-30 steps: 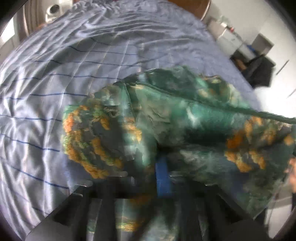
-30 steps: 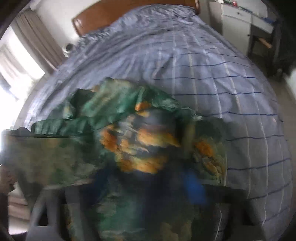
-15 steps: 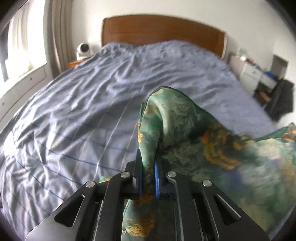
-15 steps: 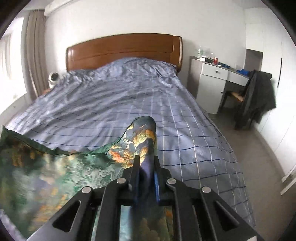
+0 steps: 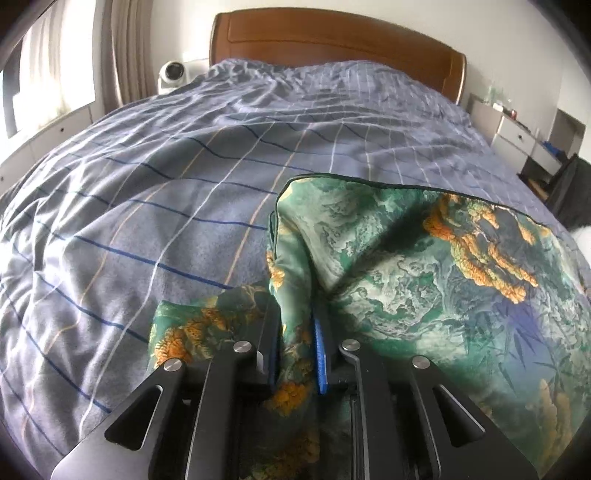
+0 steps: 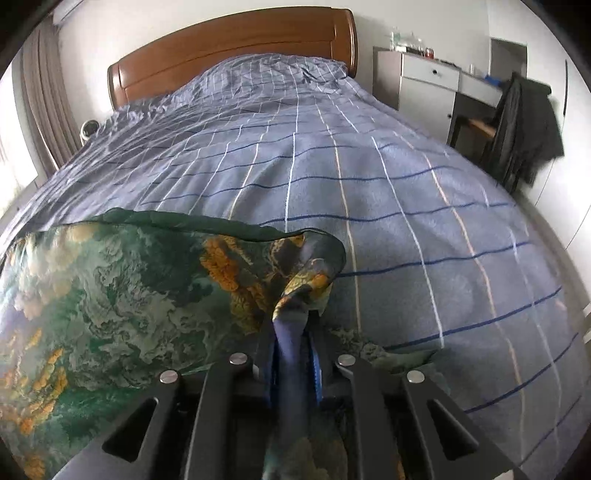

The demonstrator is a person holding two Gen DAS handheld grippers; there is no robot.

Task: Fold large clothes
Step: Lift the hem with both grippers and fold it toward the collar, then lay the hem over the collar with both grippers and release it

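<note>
A large green garment (image 5: 424, 295) with orange and pale print lies spread on the blue checked bed cover (image 5: 166, 192); its dark-trimmed far edge runs across the bed. My left gripper (image 5: 295, 325) pinches a bunched fold at the garment's left end, jaws opening slightly, with cloth still pressed between the blue pads. In the right wrist view the same garment (image 6: 129, 295) stretches away to the left. My right gripper (image 6: 291, 332) clamps a gathered corner at its right end, jaws also easing open around the cloth.
A wooden headboard (image 5: 332, 33) stands at the far end of the bed. A small white camera (image 5: 171, 72) sits by the curtain on the left. On the right are a white cabinet (image 6: 424, 85) and a dark jacket (image 6: 524, 122) hung on a chair.
Both grippers have sunk and tipped down toward the bed. The garment, held up and bunched before, now lies spread on the cover with its far edge down.
</note>
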